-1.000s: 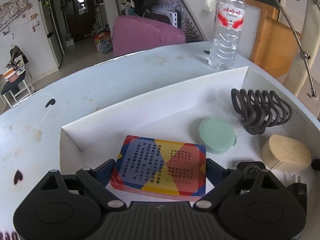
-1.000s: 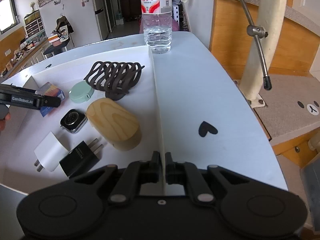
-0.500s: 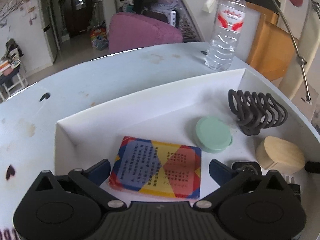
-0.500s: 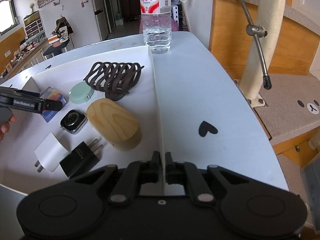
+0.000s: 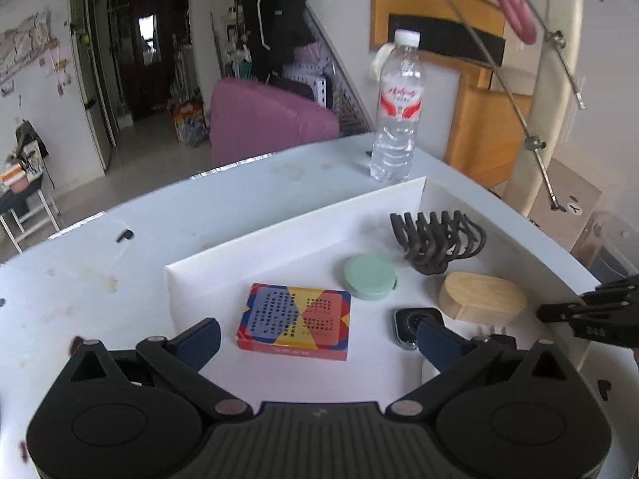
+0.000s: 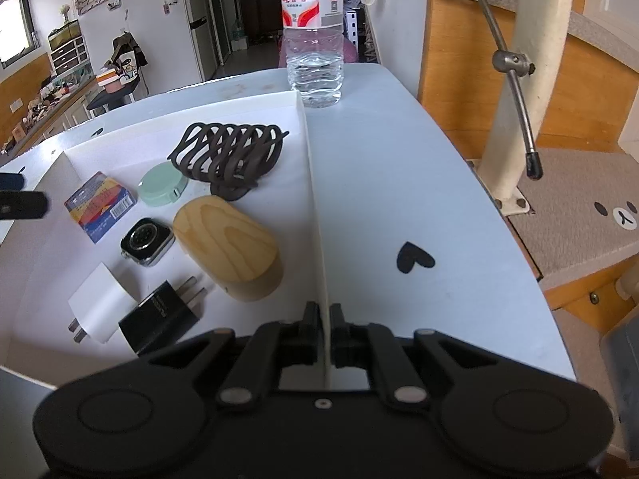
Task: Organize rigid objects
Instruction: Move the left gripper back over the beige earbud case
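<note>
Left wrist view: the left gripper (image 5: 319, 337) has its fingers spread wide and empty above the multicoloured card box (image 5: 294, 320), which lies flat inside the shallow white tray (image 5: 295, 225).

Right wrist view: the right gripper (image 6: 324, 321) has its fingers pinched shut on the tray's thin right wall. Seven objects already sit in the tray on the pale blue desk (image 6: 399, 175); little seems left.

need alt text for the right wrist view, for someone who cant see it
The right gripper is clamped on the near wall of a white box holding a card box, green tin, hair claw, wooden case, watch and two chargers. A water bottle stands behind.
</note>
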